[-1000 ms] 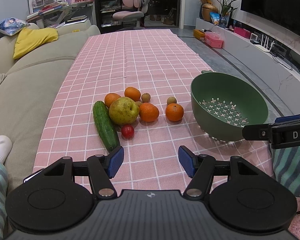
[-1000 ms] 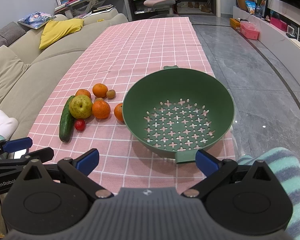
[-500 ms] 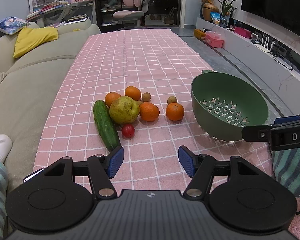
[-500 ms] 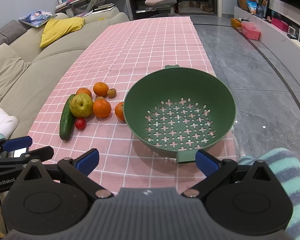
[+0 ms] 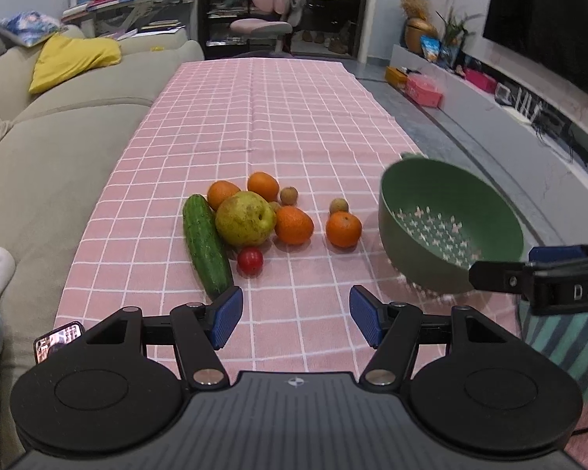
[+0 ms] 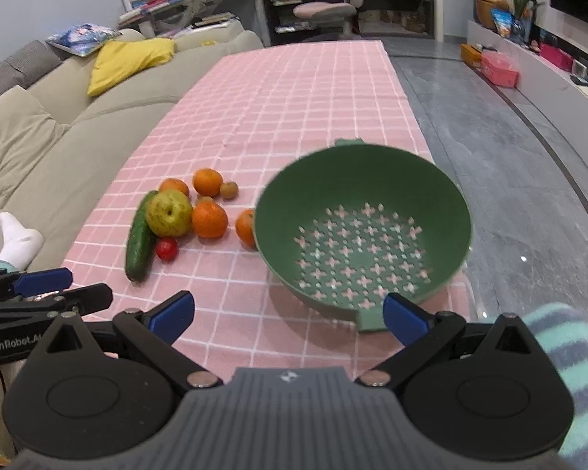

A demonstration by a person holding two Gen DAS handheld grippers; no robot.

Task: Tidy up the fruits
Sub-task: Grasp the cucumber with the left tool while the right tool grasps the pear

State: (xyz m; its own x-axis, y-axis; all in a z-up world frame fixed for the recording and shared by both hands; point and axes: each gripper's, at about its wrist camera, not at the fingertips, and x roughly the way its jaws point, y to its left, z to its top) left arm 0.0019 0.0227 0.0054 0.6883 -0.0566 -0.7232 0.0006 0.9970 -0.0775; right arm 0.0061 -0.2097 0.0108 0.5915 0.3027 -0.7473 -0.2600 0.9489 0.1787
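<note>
at the bottom of each view a black hand-held gripper with blue pads is seen, the left gripper (image 5: 293,315) and the right gripper (image 6: 290,315) both spread wide and holding nothing. just beyond, on the pink checked tablecloth (image 5: 254,117), a long green cucumber (image 5: 207,246) and a small red tomato (image 5: 250,260) lie at centre left, touching a yellow-green pear (image 5: 245,218) ringed by orange tangerines (image 5: 293,225). a green perforated plastic colander (image 6: 362,231) is seen at centre right, empty and blurred. a beige sofa (image 5: 51,117) fills the upper left.
</note>
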